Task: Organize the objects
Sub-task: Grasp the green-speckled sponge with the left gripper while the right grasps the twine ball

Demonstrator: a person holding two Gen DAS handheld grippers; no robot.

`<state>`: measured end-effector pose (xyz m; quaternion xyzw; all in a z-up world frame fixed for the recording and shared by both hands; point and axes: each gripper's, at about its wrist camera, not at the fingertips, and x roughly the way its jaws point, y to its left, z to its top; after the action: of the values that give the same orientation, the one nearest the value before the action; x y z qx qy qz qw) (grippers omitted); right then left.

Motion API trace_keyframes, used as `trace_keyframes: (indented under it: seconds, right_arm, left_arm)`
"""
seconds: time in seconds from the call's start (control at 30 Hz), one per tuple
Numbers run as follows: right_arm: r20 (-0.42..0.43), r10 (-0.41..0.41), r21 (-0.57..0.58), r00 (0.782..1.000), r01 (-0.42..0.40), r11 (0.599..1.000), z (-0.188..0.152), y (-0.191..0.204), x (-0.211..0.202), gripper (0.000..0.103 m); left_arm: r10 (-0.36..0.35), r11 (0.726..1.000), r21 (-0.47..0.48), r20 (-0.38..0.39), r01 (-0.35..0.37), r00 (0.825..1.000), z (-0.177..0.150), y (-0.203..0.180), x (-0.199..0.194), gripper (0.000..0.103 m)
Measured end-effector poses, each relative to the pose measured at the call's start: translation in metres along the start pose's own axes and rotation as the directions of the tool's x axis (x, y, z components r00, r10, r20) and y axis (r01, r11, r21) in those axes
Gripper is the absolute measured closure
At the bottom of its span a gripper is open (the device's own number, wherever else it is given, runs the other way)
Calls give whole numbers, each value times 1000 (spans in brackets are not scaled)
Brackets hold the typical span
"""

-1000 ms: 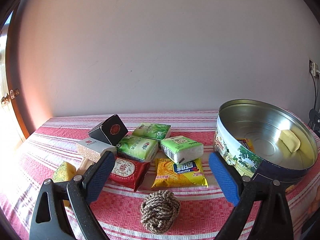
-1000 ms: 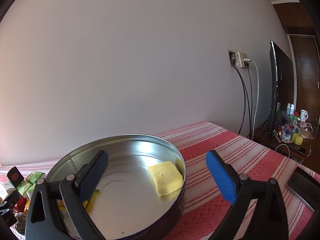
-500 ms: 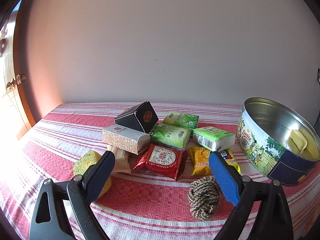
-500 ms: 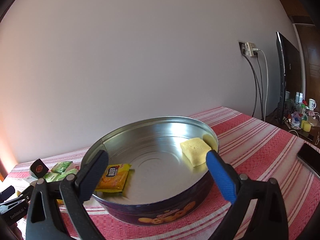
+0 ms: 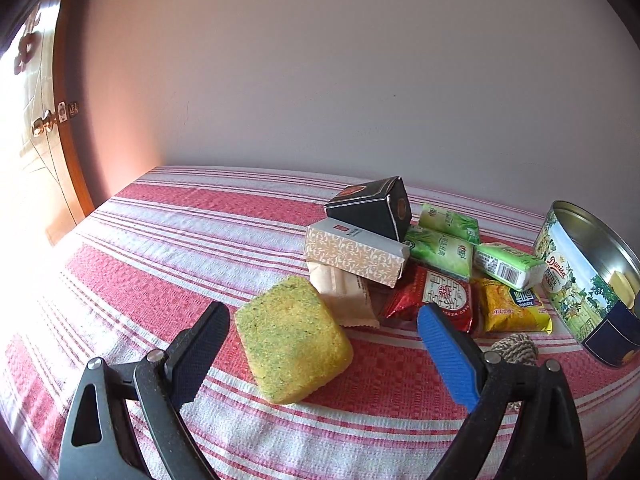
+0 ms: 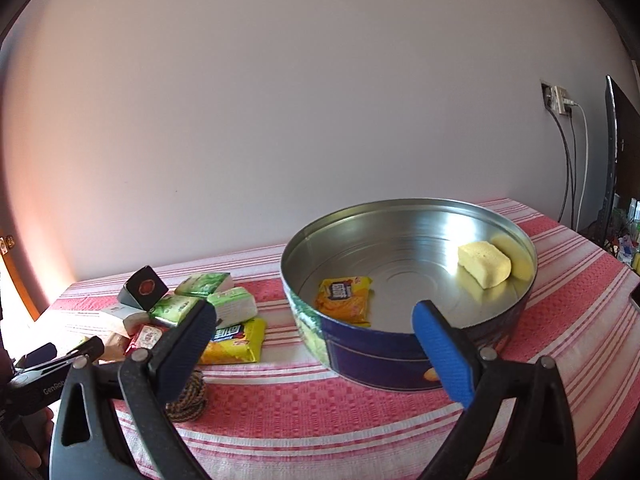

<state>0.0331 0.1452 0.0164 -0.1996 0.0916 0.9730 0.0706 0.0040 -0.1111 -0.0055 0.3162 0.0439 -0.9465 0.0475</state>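
Left gripper (image 5: pixel 323 334): jaws spread wide, nothing held, framing the yellow-green rectangular sponge (image 5: pixel 291 337), which lies flat on the red-and-white striped tablecloth (image 5: pixel 168 248), just beside the beige paper sachet (image 5: pixel 343 295) at the edge of the packet pile. Right gripper (image 6: pixel 314 338): also spread and empty, hovering before the round blue cookie tin (image 6: pixel 400 354), which holds a pale yellow sponge block (image 6: pixel 484 263) and an orange snack packet (image 6: pixel 343 295).

Handling judgement: the sponge looks light, soft and porous, so it should compress and not slip. Best hold is probably across its short sides at mid-length, with a modest squeeze. Little breakage risk. It may drag the sachet if they touch.
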Motion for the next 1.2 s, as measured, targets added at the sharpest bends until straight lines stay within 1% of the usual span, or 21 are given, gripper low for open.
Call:
trace_keyframes:
  seconds: [0.13, 0.23, 0.37, 0.47, 0.53, 0.6, 0.7, 0.77, 0.87, 0.9, 0.97, 1.0, 1.03, 1.07, 1.1, 1.2]
  right_arm:
    - [-79, 71, -15, 994, -73, 997, -8, 27, 10, 2]
    - [-143, 80, -59, 986, -89, 994, -14, 52, 18, 2]
    - [-233, 108, -95, 966, -133, 987, -22, 76, 29, 3]
    - [-281, 103, -112, 954, -139, 984, -28, 87, 37, 4]
    - [-317, 97, -118, 944, -140, 983, -32, 94, 44, 4]
    - [-353, 90, -120, 931, -141, 983, -35, 98, 52, 9]
    - [-400, 73, -125, 913, -134, 983, -39, 101, 61, 16]
    - [-431, 71, -120, 900, -135, 983, -42, 100, 67, 26]
    - [-475, 72, -101, 877, -136, 986, -45, 95, 75, 36]
    - [-467, 73, -101, 881, -135, 986, -45, 95, 73, 39]
    - [-469, 84, -108, 879, -151, 983, -46, 96, 71, 56]
    - [-469, 92, -110, 878, -161, 981, -46, 96, 70, 56]
    - [-471, 99, -109, 877, -169, 980, -46, 96, 70, 56]
    - [-469, 109, -102, 876, -177, 979, -46, 95, 69, 57]
    - [-463, 120, -93, 878, -182, 979, -45, 93, 67, 57]
    - [-427, 151, -76, 892, -202, 977, -41, 90, 60, 57]
  left_arm:
    - [7, 999, -38, -31, -9, 1000, 1, 25, 6, 7]
    - [19, 998, -62, -44, -22, 999, 1, 41, 8, 7]
    - [25, 994, -102, -67, -31, 997, 4, 61, 12, 7]
    - [36, 993, -109, -70, -44, 997, 6, 61, 14, 7]
    - [37, 996, -83, -65, -42, 997, 8, 54, 15, 7]
    - [34, 998, -59, -62, -38, 998, 8, 43, 15, 7]
    - [9, 997, -74, -81, -15, 997, 11, 36, 21, 7]
    - [5, 996, -86, -105, -14, 994, 12, 29, 28, 7]
    - [2, 997, -80, -158, -15, 987, 10, 21, 38, 7]
    - [9, 997, -76, -176, -23, 984, 7, 21, 40, 7]
    - [0, 995, -96, -201, -20, 980, 5, 25, 44, 7]
    - [-6, 993, -117, -204, -18, 979, 4, 29, 45, 10]
    - [-17, 991, -137, -209, -12, 978, 4, 32, 46, 22]
    - [-16, 989, -146, -202, -14, 979, 3, 34, 45, 30]
    - [-23, 988, -153, -197, -7, 980, 1, 34, 45, 34]
    - [-30, 988, -154, -192, 0, 981, 0, 34, 43, 39]
